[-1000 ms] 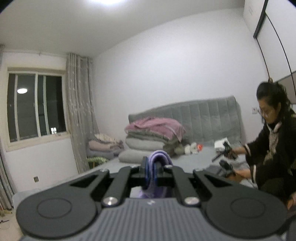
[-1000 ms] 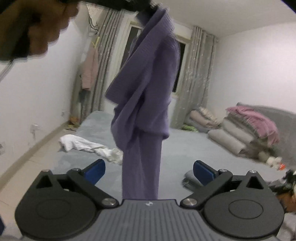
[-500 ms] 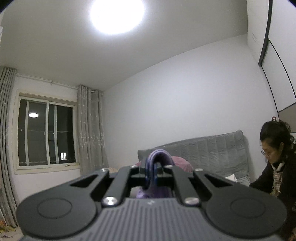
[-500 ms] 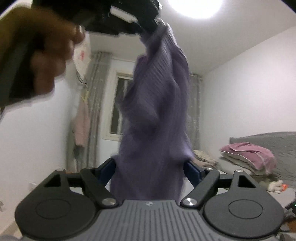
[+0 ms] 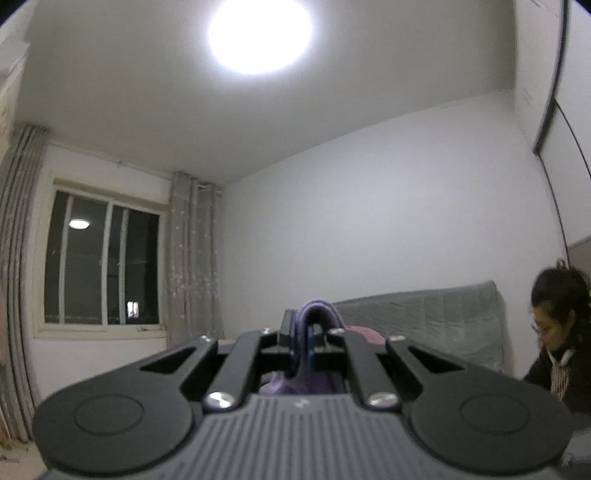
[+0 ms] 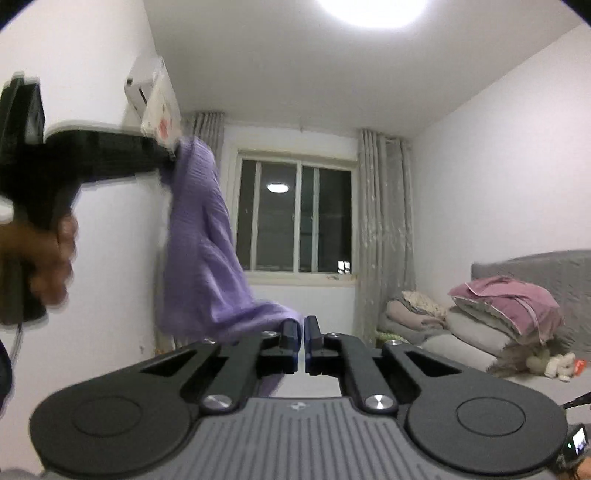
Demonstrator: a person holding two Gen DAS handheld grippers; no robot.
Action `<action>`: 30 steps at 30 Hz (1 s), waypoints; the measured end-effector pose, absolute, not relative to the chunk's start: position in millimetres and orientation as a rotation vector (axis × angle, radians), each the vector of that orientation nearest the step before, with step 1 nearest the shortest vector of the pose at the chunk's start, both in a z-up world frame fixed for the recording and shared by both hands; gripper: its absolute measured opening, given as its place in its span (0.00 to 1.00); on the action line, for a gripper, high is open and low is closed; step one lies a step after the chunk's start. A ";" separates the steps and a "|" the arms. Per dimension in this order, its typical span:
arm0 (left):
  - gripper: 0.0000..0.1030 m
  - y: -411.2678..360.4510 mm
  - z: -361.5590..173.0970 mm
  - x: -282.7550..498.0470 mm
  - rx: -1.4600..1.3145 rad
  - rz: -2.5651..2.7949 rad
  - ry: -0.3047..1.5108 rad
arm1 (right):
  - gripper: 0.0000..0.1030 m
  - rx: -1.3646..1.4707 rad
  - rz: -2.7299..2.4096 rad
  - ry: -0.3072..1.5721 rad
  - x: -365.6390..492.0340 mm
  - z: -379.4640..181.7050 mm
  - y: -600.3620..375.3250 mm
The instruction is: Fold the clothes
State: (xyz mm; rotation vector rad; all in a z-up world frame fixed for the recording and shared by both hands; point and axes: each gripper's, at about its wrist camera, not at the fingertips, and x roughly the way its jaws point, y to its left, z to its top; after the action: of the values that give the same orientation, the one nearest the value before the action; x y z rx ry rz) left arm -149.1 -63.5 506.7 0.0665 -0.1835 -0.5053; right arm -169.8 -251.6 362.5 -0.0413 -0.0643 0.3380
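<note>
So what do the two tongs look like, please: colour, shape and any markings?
Both are alike. The left tongs and right tongs have matte black arms with triangular cut-outs, silver screws, round black discs at each side, and a grey ribbed body with a small pale logo. The fingers carry blue pads. The bare hand grips a black handle; no sleeve shows.

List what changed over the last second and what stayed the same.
The right gripper went from wide open below the hanging purple garment to fingers closed beside its lower edge; whether cloth is actually pinched is unclear. Both grippers tilted upward, so the ceiling light entered view and the bed dropped out of the left view. The left gripper stayed clamped on the garment's top.
</note>
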 end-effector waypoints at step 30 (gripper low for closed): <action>0.05 35.4 501.0 -140.4 -0.059 -0.422 -0.222 | 0.09 -0.147 0.256 -0.046 -166.2 334.3 -282.1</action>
State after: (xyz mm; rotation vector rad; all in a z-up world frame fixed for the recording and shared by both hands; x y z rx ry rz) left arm -140.4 35.4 501.0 -0.0594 -0.2223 -0.4222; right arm -166.2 -282.1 334.3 -0.1467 -0.0459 0.2563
